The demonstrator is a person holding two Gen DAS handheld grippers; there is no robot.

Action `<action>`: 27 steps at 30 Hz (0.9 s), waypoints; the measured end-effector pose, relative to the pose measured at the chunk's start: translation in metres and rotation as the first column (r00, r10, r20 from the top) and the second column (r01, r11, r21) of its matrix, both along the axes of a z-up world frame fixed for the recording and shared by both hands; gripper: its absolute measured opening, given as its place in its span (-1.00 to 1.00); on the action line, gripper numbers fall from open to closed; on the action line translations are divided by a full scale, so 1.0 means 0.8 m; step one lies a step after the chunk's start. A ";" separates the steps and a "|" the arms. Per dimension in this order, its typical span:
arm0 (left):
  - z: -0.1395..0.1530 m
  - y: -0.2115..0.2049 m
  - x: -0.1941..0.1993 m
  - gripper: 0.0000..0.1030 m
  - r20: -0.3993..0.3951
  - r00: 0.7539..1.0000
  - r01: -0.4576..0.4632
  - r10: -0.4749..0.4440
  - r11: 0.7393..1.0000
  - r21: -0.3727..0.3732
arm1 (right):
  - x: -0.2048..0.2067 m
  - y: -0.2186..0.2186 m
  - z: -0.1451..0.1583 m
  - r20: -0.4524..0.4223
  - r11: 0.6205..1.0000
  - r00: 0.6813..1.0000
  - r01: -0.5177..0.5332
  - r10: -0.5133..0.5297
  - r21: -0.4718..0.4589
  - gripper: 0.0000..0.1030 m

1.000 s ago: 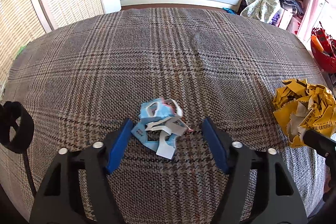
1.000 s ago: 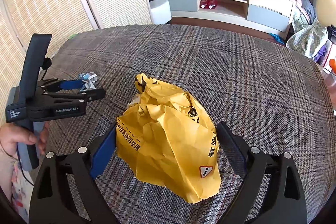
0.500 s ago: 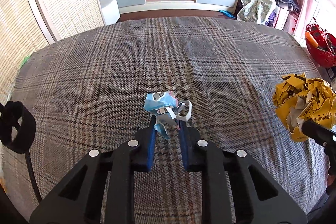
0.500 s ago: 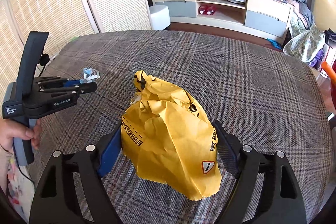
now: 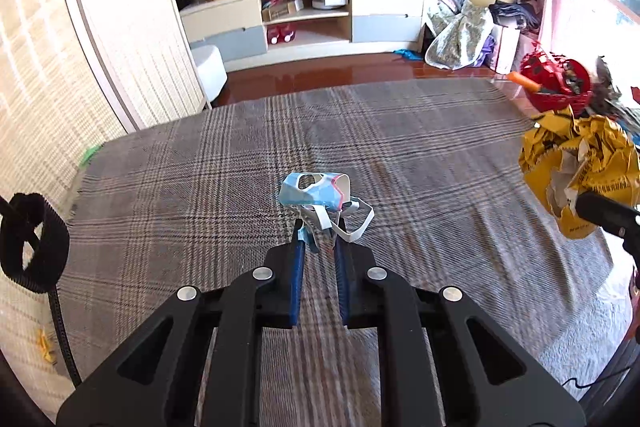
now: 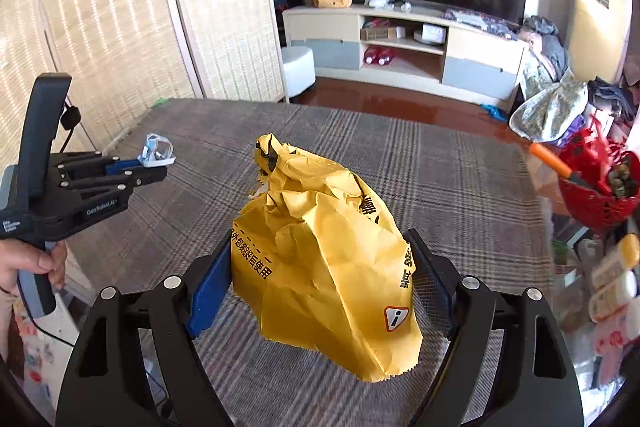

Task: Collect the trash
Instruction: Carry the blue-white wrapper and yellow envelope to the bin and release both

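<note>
two views, each with one tool and one piece of trash. left wrist view: the left tool (image 5: 318, 241) is closing its blue pads, pinching a scrap of blue and white wrapper (image 5: 316, 193) lifted above the plaid cloth (image 5: 180, 187); crumpled yellow paper (image 5: 580, 167) hangs at three o'clock. right wrist view: the right tool (image 6: 322, 273) clamps the yellow paper (image 6: 320, 259) between wide-set pads, clear of the cloth; the left tool (image 6: 154, 169), in a hand (image 6: 32, 265), sits at nine o'clock.

Left claw (image 5: 318, 239): black plastic frame, blue pads, round silver screws on each arm. Black cable loop beside it. White lettering on its side; dark upright handle. Right claw (image 6: 322, 283): same black frame, blue pads, silver screws.
</note>
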State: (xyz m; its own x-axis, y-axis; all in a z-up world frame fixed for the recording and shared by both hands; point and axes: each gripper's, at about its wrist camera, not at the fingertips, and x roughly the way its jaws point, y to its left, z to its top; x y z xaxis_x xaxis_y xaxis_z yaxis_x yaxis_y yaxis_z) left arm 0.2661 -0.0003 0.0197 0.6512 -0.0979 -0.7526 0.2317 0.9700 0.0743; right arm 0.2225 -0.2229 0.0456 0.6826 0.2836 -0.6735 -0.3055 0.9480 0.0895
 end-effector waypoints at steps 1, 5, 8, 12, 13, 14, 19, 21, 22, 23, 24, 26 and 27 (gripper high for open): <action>0.011 -0.003 -0.015 -0.75 0.011 1.000 0.006 -0.006 1.000 -0.002 | -0.013 -0.002 0.013 0.016 1.000 1.000 0.002 -0.002 -0.002 0.59; 0.061 -0.018 -0.078 -0.75 0.062 0.998 0.028 -0.027 0.999 -0.016 | -0.063 -0.015 0.057 0.072 1.000 0.997 0.010 -0.011 0.018 0.59; 0.085 -0.026 -0.118 -0.75 0.088 0.995 0.046 -0.043 0.999 -0.027 | -0.099 -0.024 0.079 0.097 1.000 0.995 0.012 -0.014 0.020 0.59; 0.105 -0.034 -0.176 -0.75 0.120 0.991 0.067 -0.060 0.996 -0.058 | -0.146 -0.030 0.085 0.110 0.999 0.994 0.011 -0.014 0.031 0.59; 0.104 -0.037 -0.191 -0.75 0.117 0.991 0.076 -0.068 0.995 -0.063 | -0.156 -0.032 0.083 0.110 0.999 0.994 0.010 -0.014 0.036 0.59; 0.102 -0.039 -0.204 -0.75 0.116 0.990 0.083 -0.075 0.995 -0.063 | -0.167 -0.034 0.079 0.108 0.999 0.994 0.009 -0.013 0.042 0.59; 0.071 -0.051 -0.266 -0.75 0.120 0.987 0.113 -0.106 0.992 -0.053 | -0.212 -0.035 0.045 0.087 0.998 0.996 0.002 -0.007 0.056 0.59; 0.049 -0.054 -0.284 -0.75 0.107 0.987 0.123 -0.117 0.991 -0.056 | -0.230 -0.030 0.027 0.077 0.999 0.997 0.001 -0.005 0.048 0.59; 0.038 -0.054 -0.289 -0.75 0.095 0.988 0.124 -0.118 0.990 -0.063 | -0.238 -0.028 0.017 0.070 0.999 0.998 -0.002 -0.001 0.047 0.59; 0.026 -0.054 -0.294 -0.75 0.082 0.989 0.125 -0.119 0.990 -0.072 | -0.246 -0.025 0.006 0.063 0.999 0.998 -0.002 -0.001 0.047 0.59; 0.012 -0.054 -0.299 -0.75 0.067 0.991 0.124 -0.119 0.989 -0.083 | -0.253 -0.024 -0.002 0.057 0.999 0.998 0.000 -0.002 0.048 0.59; -0.014 -0.051 -0.307 -0.75 0.041 0.993 0.116 -0.112 0.988 -0.097 | -0.266 -0.021 -0.026 0.038 0.999 0.999 0.010 -0.012 0.052 0.60; -0.031 -0.048 -0.312 -0.75 0.022 0.994 0.109 -0.107 0.988 -0.109 | -0.270 -0.020 -0.036 0.027 0.998 1.000 0.013 -0.014 0.054 0.60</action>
